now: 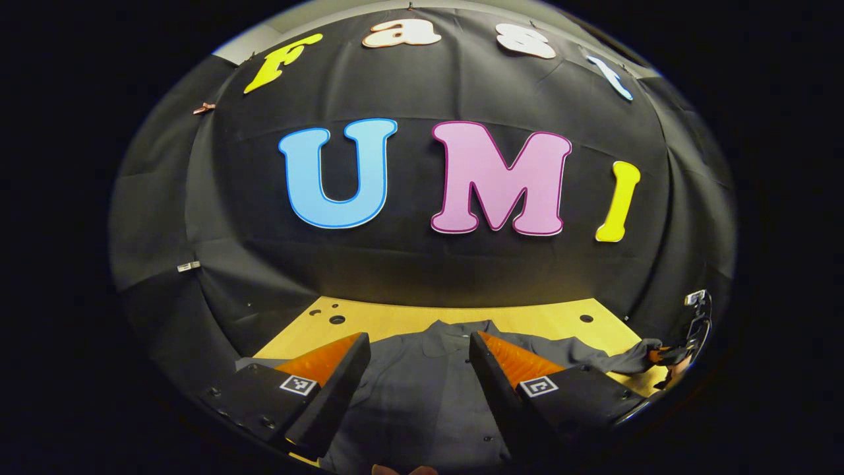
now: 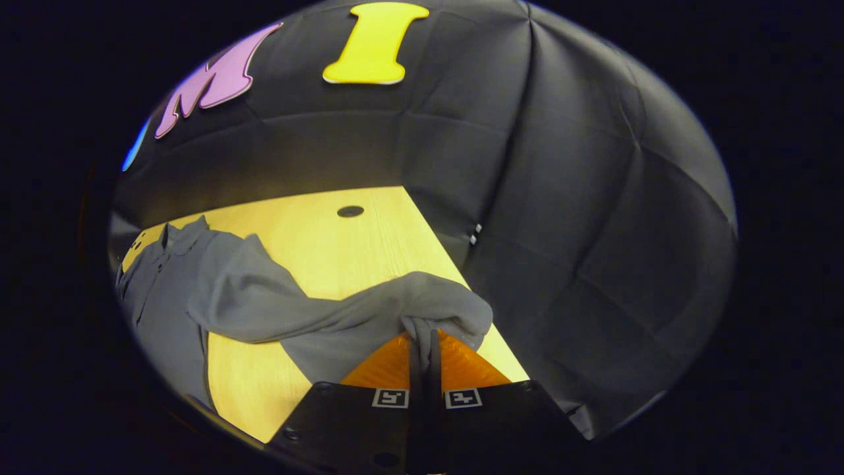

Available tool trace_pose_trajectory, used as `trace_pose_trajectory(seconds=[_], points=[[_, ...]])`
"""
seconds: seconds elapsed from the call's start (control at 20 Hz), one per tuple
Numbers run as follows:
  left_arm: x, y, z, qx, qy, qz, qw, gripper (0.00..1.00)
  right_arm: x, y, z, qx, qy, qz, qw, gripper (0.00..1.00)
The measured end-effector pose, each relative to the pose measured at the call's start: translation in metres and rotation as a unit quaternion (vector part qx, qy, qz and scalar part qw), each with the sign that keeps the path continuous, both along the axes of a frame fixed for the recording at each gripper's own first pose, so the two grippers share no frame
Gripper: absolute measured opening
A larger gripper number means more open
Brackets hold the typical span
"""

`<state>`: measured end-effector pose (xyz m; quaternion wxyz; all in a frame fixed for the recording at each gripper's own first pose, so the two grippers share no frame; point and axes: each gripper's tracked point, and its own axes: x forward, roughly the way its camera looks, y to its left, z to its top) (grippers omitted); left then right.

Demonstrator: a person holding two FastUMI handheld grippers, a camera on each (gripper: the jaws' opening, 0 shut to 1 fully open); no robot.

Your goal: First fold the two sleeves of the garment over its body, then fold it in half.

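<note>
While our left gripper [image 1: 419, 359] hangs wide open at the bottom of the left gripper view, nothing sits between its fingers; we see them spread to either side of the shirt [image 1: 422, 389], above its body and not touching it as far as we can tell. That shirt is a dark grey buttoned one, lying flat on the table [image 1: 395, 316] at the lower middle of the frame, collar pointing toward the wall. Its one sleeve [image 1: 613, 359] stretches to the lower right of the frame, where we make out our right gripper [image 1: 666, 356] at the far edge, holding the cuff end.

In the right gripper view, our right gripper [image 2: 424, 349] sits at the bottom centre with its fingers closed nearly together, pinching a bunched fold of the sleeve [image 2: 369, 310] between them. From that pinch the sleeve sags and runs leftward across the table [image 2: 316, 231] to the shirt [image 2: 165, 297] body at the left edge of the frame. A dark round hole [image 2: 350, 211] in the tabletop shows in the upper middle, well apart from the cloth.
</note>
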<state>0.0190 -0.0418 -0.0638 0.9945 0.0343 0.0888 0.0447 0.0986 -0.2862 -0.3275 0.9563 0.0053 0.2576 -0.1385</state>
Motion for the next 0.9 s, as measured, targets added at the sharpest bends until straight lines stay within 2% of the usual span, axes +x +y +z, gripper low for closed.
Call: trace_pose_trajectory(seconds=[0.1,0.15,0.2,0.25,0.35,0.65,0.7,0.75,0.8,0.9], points=[[-0.003,0.008,0.0,-0.002,-0.003,-0.009,1.0,0.96,-0.015,0.004,0.014,-0.02,-0.009,0.0,1.0,0.05],[-0.003,0.01,0.0,-0.005,-0.001,-0.013,1.0,0.96,-0.022,0.009,0.02,-0.022,-0.013,-0.001,1.0,0.0],[-0.004,0.015,-0.001,-0.007,-0.001,-0.017,1.0,0.96,-0.028,0.016,0.029,-0.02,-0.02,-0.003,1.0,0.0],[-0.005,0.018,0.001,-0.008,0.0,-0.022,1.0,0.96,-0.034,0.024,0.04,-0.02,-0.03,-0.004,0.999,0.05],[-0.006,0.027,0.004,-0.008,-0.002,-0.029,1.0,0.96,-0.047,0.043,0.064,-0.027,-0.049,-0.001,0.998,0.05],[-0.012,0.059,0.014,-0.019,-0.017,-0.044,0.999,0.96,-0.068,0.114,0.14,-0.039,-0.113,0.013,0.993,0.05],[-0.013,0.066,0.015,-0.021,-0.019,-0.045,0.999,0.96,-0.069,0.127,0.153,-0.039,-0.123,0.018,0.991,0.1],[-0.014,0.074,0.015,-0.022,-0.021,-0.044,0.999,0.96,-0.07,0.142,0.166,-0.039,-0.132,0.024,0.99,0.1],[-0.015,0.083,0.015,-0.025,-0.022,-0.044,0.998,0.96,-0.069,0.158,0.177,-0.037,-0.141,0.031,0.989,0.05],[-0.018,0.103,0.013,-0.03,-0.024,-0.04,0.998,0.95,-0.066,0.191,0.197,-0.033,-0.159,0.047,0.986,0.05]])
